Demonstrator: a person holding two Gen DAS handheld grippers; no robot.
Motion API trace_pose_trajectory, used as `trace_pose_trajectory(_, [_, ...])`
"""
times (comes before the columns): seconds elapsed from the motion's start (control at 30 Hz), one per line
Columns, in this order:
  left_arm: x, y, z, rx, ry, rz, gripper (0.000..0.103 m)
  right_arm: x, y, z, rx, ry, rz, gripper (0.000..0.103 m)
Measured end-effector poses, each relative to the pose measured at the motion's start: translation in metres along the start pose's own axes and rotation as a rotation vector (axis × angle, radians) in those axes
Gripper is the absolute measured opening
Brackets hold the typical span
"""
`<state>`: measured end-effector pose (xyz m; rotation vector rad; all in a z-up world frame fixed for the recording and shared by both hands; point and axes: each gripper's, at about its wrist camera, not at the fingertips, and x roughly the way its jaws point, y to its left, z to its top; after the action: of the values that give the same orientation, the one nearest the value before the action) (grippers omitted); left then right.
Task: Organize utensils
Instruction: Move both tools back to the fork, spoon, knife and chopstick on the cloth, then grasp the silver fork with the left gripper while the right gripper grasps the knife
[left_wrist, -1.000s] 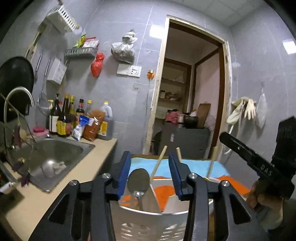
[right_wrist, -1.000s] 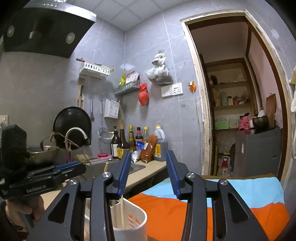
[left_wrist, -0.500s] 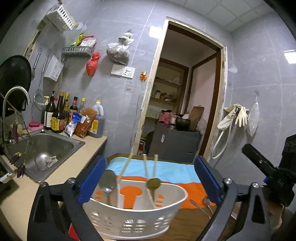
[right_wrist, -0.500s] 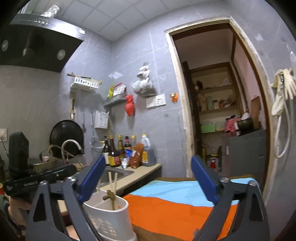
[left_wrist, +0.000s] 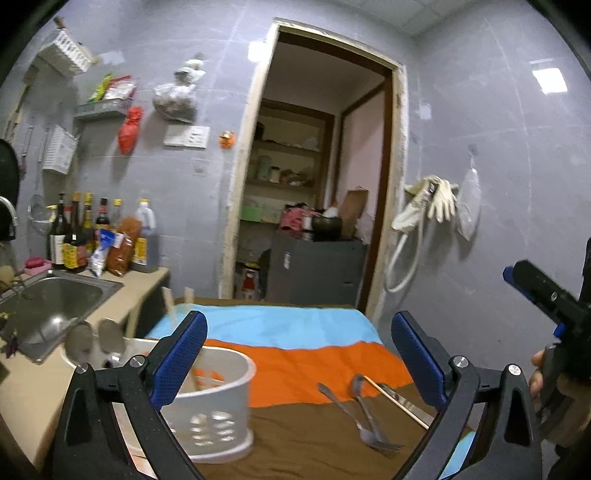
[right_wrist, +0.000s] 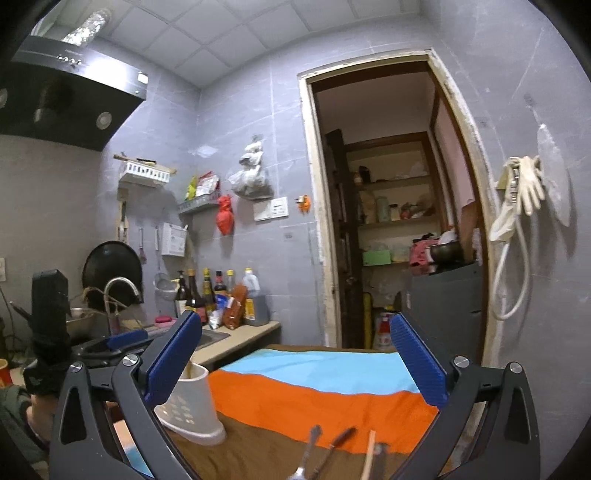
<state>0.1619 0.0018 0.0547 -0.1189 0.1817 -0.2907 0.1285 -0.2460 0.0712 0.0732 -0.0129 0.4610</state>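
Observation:
A white perforated utensil holder (left_wrist: 218, 417) stands on the striped cloth at the table's left; it holds spoons (left_wrist: 110, 336) and chopsticks (left_wrist: 170, 302). It also shows in the right wrist view (right_wrist: 192, 410). A fork (left_wrist: 354, 417), a spoon (left_wrist: 360, 387) and a chopstick (left_wrist: 395, 400) lie loose on the brown band to the right; their handles show in the right wrist view (right_wrist: 332, 446). My left gripper (left_wrist: 295, 362) is open and empty above the table, right of the holder. My right gripper (right_wrist: 295, 362) is open and empty above the loose utensils.
A striped cloth (left_wrist: 295, 332) covers the table. Left of it runs a counter with a steel sink (left_wrist: 48, 306) and sauce bottles (left_wrist: 92, 240). An open doorway (left_wrist: 310, 206) to a pantry is behind the table. Gloves and a hose (left_wrist: 424, 210) hang on the right wall.
Both grippers opened wide from nearly closed. The left let go of a spoon into the holder, then swung right so the holder sits at lower left and the loose utensils came into view.

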Motion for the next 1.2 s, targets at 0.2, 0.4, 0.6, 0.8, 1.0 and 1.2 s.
trace_pose_trajectory(0.2, [0.023,-0.024,-0.015,0.018,0.046,-0.023,0.098,-0.012,-0.023,-0.014,-0.023,0.017,-0.06,0.103])
trace_pose_trajectory(0.4, [0.045,-0.039,-0.032,0.04,0.076,-0.006,0.098,-0.015,-0.046,-0.035,-0.024,0.048,-0.108,0.103])
trace_pose_trajectory(0.6, [0.068,-0.048,-0.051,0.06,0.132,0.008,0.098,-0.008,-0.069,-0.058,0.0,0.1,-0.144,0.103])
trace_pose_trajectory(0.8, [0.096,-0.049,-0.064,0.073,0.243,0.01,0.098,0.011,-0.085,-0.077,0.007,0.222,-0.185,0.103])
trace_pose_trajectory(1.0, [0.122,-0.049,-0.074,0.095,0.365,0.004,0.097,0.032,-0.096,-0.093,0.035,0.35,-0.175,0.103])
trace_pose_trajectory(1.2, [0.147,-0.043,-0.085,0.074,0.488,-0.032,0.077,0.052,-0.098,-0.107,0.035,0.466,-0.157,0.083])
